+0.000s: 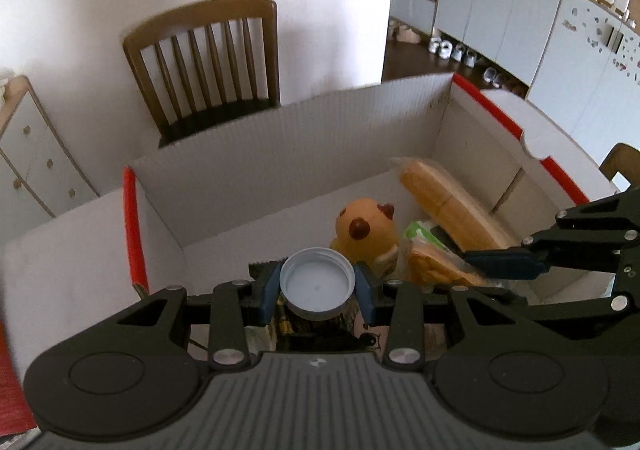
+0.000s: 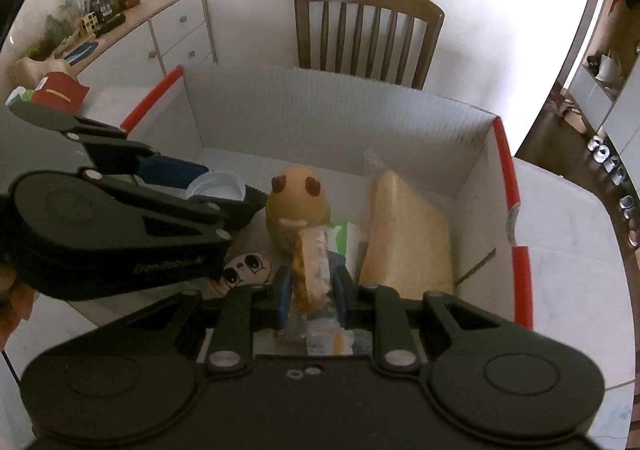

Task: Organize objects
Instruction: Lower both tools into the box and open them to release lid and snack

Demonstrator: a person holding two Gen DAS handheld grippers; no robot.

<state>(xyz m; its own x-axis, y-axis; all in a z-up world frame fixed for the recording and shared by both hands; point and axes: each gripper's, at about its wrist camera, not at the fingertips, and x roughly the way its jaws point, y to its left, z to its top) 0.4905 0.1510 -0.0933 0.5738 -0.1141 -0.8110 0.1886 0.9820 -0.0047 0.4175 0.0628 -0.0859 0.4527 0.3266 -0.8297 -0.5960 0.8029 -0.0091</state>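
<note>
At the far left of the right wrist view a cabinet (image 2: 176, 34) stood against the wall, its top crowded with jars and bags. A white box (image 2: 340, 106) with red-edged flaps sat on the surface (image 2: 568, 250), and a chair (image 2: 368, 30) stood behind it.

The left tool (image 1: 318, 286) reached over the left part of the box, its blue pads closed on the sides of a jar (image 1: 318, 284) with a pale cap, which it held upright above the box floor. In the right wrist view the same tool (image 2: 224, 188) came in from the left with the jar (image 2: 216, 188) between its fingers, just beside a toy (image 2: 298, 206), orange-brown with two dark spots, which stood in the middle of the box.

A small face sticker or card (image 2: 248, 268) lay low in the box beneath the left tool.

The right tool (image 2: 312, 290) stood narrow, its pads on either side of a wrapped snack (image 2: 310, 270), and whether they pressed on it could not be told. A green and white packet (image 2: 344, 238) lay just behind the snack.

To the right, a large tan packet (image 2: 404, 234) leaned toward the box's right wall. From the left wrist view the right tool (image 1: 504, 262) entered from the right edge, its tip over the snack (image 1: 432, 268), with the toy (image 1: 364, 228) to its left
</note>
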